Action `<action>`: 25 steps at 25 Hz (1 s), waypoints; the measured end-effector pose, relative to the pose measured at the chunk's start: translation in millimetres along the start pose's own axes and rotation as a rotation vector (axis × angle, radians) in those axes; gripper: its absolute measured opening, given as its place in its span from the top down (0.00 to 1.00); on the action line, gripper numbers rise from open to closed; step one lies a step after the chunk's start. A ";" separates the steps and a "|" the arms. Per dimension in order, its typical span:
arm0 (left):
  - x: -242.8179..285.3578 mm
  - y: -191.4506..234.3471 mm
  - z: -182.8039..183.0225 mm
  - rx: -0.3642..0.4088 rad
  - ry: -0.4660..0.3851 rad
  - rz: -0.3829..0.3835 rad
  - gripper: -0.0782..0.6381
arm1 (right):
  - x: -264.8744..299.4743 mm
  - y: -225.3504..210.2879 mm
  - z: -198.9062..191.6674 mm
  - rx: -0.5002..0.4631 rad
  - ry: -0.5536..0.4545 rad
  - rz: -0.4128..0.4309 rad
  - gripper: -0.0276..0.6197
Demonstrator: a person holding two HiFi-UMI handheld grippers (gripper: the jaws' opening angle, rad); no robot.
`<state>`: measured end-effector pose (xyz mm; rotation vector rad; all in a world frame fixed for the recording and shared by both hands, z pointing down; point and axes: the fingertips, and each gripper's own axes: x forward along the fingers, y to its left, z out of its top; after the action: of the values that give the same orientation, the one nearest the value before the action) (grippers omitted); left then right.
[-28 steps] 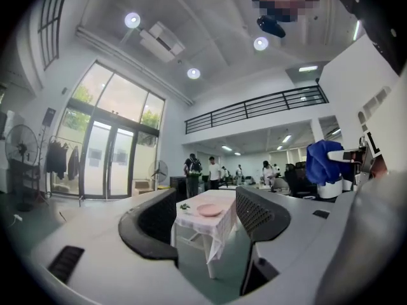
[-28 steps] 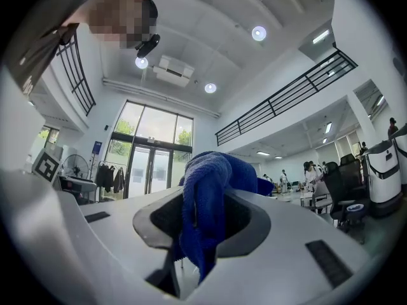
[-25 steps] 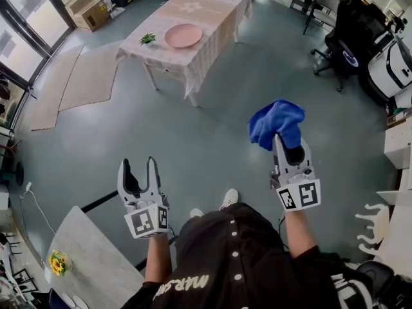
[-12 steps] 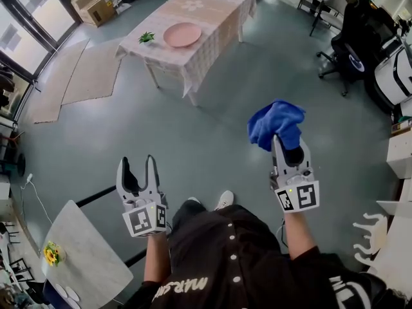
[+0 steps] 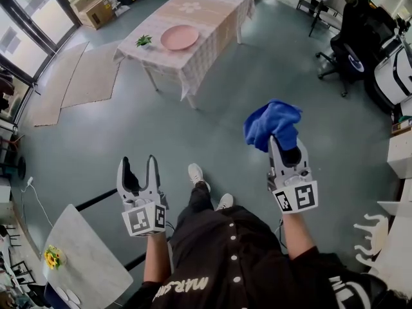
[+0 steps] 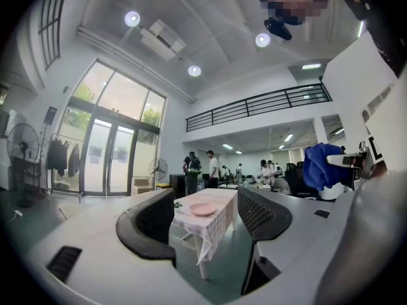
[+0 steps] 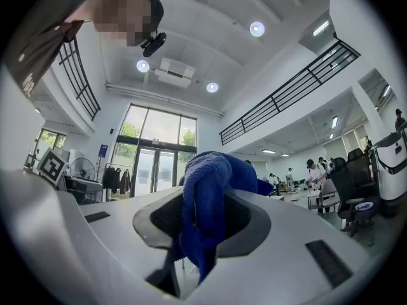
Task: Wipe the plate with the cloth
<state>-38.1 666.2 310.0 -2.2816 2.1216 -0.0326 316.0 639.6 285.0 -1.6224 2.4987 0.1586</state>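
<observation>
- Big open-plan office or lab hall, not a home.
- Very high ceiling with round ceiling lights (image 6: pixel 132 19) and a ceiling-mounted unit (image 6: pixel 162 38).
- Upper level with a dark mezzanine railing (image 6: pixel 267 103) along the far wall.
- Tall glass entrance doors (image 6: pixel 108 157), trees outside.
- Plain grey-green floor (image 5: pixel 225 121), beige rug (image 5: pixel 90 76) near the doors.
- Black office chair (image 5: pixel 347 50) by workstations at the right edge.
- Several people (image 6: pixel 213 164) standing and sitting at desks in the background.
- Floor fan (image 6: pixel 22 148), clothes rack (image 6: pixel 63 157), cardboard box (image 5: pixel 93 8) by the windows.
- Lone table (image 5: pixel 212 5) with a checked cloth, mid-floor.
</observation>
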 end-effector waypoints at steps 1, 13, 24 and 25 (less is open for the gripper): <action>1.4 -1.6 -0.3 0.003 0.000 -0.005 0.47 | -0.3 -0.2 -0.2 0.000 -0.001 0.000 0.78; 57.7 10.1 -1.3 -0.008 -0.001 -0.022 0.45 | 51.9 -8.7 -5.7 -0.034 0.013 -0.001 0.78; 128.4 34.3 -4.9 -0.020 0.007 -0.041 0.45 | 122.6 -18.9 -17.4 -0.054 0.038 -0.008 0.78; 135.0 35.5 -4.8 -0.023 0.008 -0.044 0.45 | 129.3 -20.8 -18.2 -0.053 0.039 -0.009 0.78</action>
<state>-63.9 529.0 313.4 -2.3450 2.0858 -0.0176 282.0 512.0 278.4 -1.6730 2.5361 0.1957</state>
